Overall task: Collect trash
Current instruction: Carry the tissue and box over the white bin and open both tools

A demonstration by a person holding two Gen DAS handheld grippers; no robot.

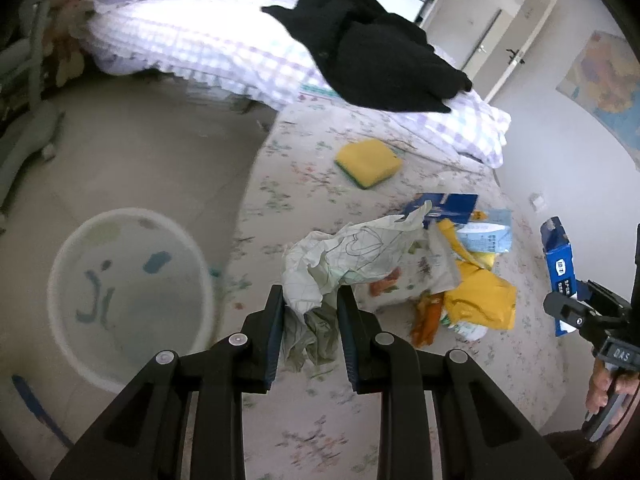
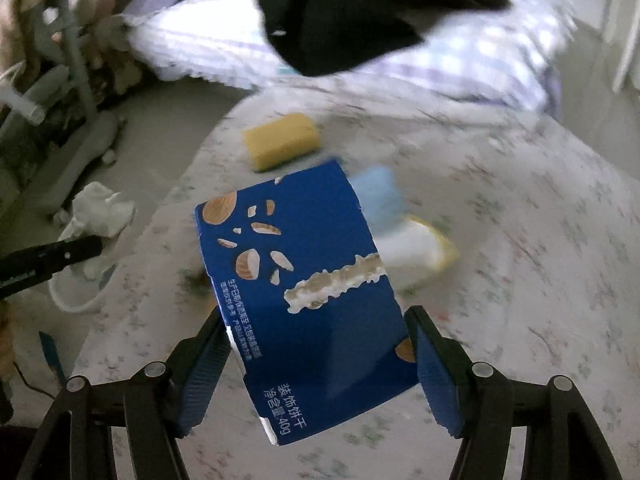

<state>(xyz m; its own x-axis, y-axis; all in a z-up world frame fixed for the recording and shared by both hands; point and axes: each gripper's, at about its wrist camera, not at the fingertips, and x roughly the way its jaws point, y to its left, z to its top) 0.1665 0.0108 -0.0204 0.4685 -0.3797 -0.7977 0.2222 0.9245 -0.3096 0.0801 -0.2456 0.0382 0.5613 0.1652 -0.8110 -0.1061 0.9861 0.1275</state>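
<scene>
My left gripper (image 1: 310, 296) is shut on a crumpled sheet of paper (image 1: 352, 256) and holds it above the bed's left edge. The white trash bin (image 1: 128, 292) stands on the floor to its left. My right gripper (image 2: 316, 320) is shut on a flat blue biscuit box (image 2: 300, 292) and holds it above the bed; it also shows in the left wrist view (image 1: 560, 276) at the right. A pile of trash lies on the bed: yellow wrappers (image 1: 480, 300), a blue box (image 1: 448, 206), a light blue packet (image 1: 486, 234). A yellow sponge (image 1: 368, 162) lies farther back.
A checked duvet (image 1: 208, 40) with black clothing (image 1: 372, 48) on it lies at the head of the bed. A grey stand (image 2: 76, 148) stands on the floor at the left. A blue object (image 1: 32, 408) lies on the floor near the bin.
</scene>
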